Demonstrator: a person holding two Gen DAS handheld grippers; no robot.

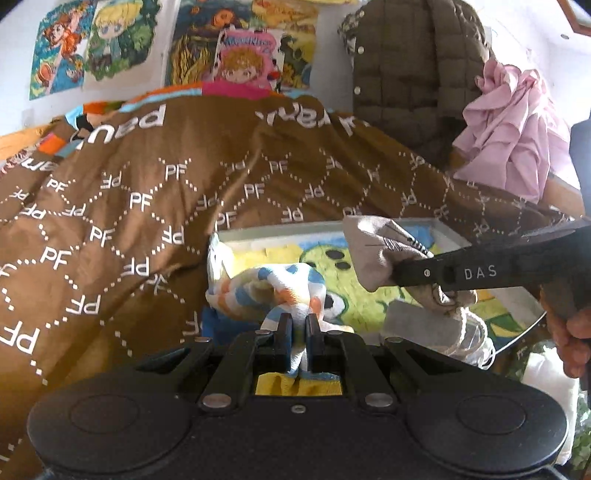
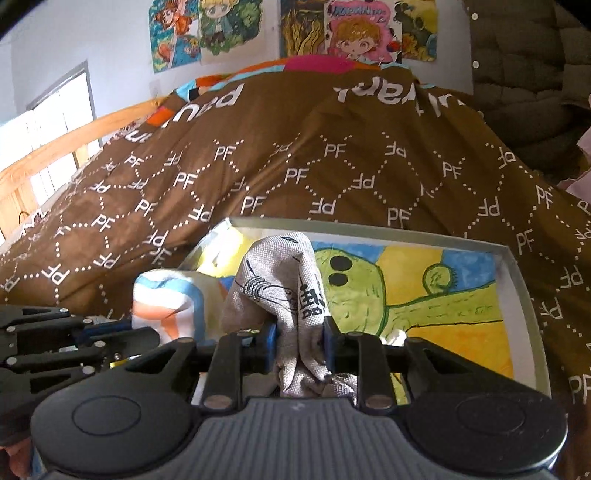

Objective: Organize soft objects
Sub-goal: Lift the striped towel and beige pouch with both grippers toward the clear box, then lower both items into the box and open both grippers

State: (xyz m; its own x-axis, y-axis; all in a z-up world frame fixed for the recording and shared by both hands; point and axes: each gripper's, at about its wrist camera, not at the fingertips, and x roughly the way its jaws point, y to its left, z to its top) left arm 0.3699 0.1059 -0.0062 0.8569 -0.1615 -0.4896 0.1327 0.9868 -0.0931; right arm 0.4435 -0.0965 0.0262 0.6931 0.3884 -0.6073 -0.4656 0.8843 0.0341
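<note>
A shallow white box (image 1: 280, 234) (image 2: 517, 266) lies on the bed, and a painted picture of a green figure lines its bottom. My left gripper (image 1: 295, 321) is shut on a white cloth with blue and orange spots (image 1: 273, 284) (image 2: 162, 295), held over the box's left end. My right gripper (image 2: 300, 325) is shut on a grey woven cloth with black print (image 2: 280, 266) (image 1: 369, 251), which bunches up above the jaws over the middle of the box. In the left wrist view the right gripper (image 1: 402, 275) reaches in from the right. In the right wrist view the left gripper (image 2: 122, 332) shows at the left edge.
A brown duvet with white PF print (image 1: 147, 192) (image 2: 332, 166) covers the bed around the box. An olive quilted jacket (image 1: 410, 74) and a pink garment (image 1: 517, 129) hang at the right. Cartoon posters (image 2: 207, 33) cover the wall. A wooden bed rail (image 2: 74, 136) runs along the left. A person's hand (image 1: 576, 332) holds the right gripper.
</note>
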